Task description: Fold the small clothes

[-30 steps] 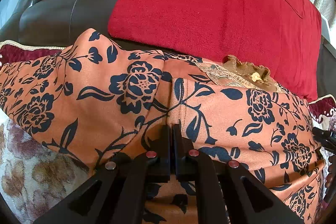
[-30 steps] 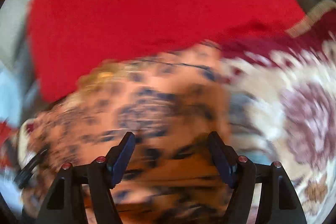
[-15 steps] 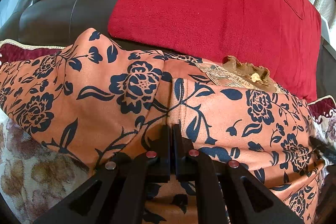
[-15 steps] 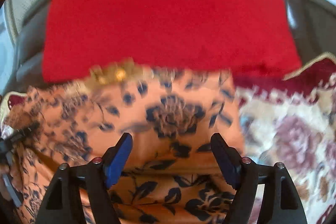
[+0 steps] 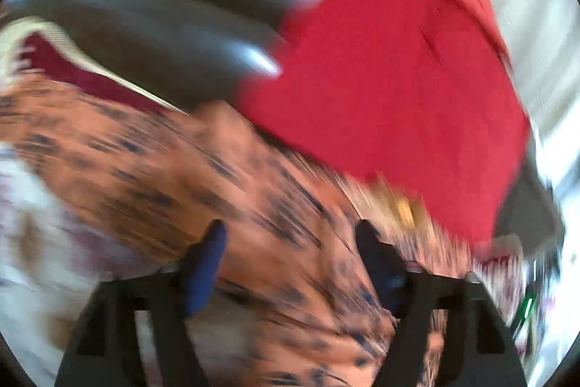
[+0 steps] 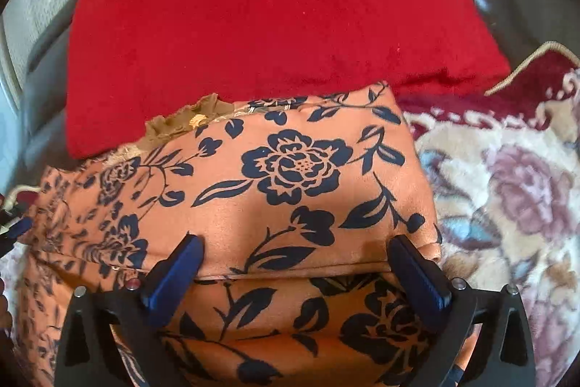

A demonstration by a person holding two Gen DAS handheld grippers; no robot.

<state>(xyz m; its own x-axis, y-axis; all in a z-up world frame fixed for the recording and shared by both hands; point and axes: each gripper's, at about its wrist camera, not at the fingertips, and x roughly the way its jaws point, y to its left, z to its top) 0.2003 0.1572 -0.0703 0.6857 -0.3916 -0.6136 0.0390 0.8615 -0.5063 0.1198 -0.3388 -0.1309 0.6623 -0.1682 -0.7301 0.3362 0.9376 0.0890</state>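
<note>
Floral blanket under orange floral garment, red cushion beyond. Left gripper: pinched shut on cloth half a second back, jaws just opened, now apart, nothing pressed, view blurred. Right gripper: just widened further, spread over folded edge, garment's right edge just past right jaw. Both tilted downward.

Left gripper: jaws just opened, wide apart, nothing pinched, view motion-blurred. Right gripper: jaws just opened further, spread widest, blue pads clear, angled downward.
</note>
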